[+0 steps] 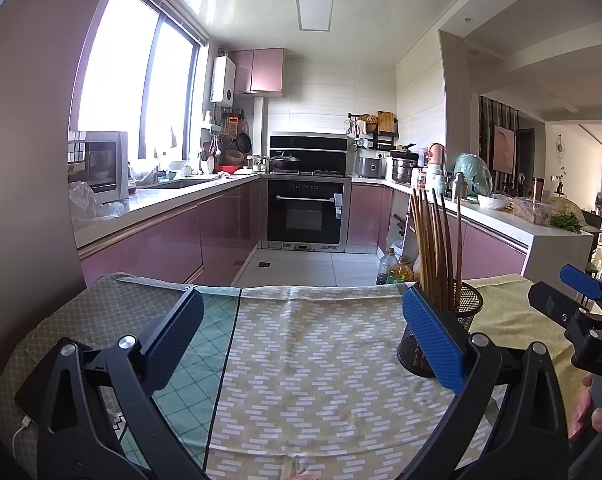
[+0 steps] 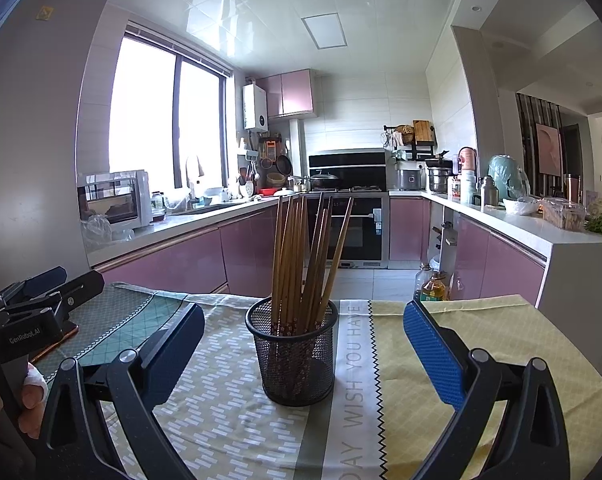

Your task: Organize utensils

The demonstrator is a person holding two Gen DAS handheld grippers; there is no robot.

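Black wire-mesh cup (image 2: 295, 354) standing upright on the cloth-covered tabletop (image 2: 461, 344), at 12 o'clock from the right tool (image 2: 303, 354) and between its fingers without touching either. It holds a bundle of brown wooden chopsticks (image 2: 307, 256), patterned ends down, tips fanning toward 12 and 1 o'clock. Right tool: jaws spread wide, holding nothing. Left tool (image 1: 301, 336): jaws likewise wide and empty, the cup at its 2 o'clock behind the blue right finger (image 1: 433, 336).
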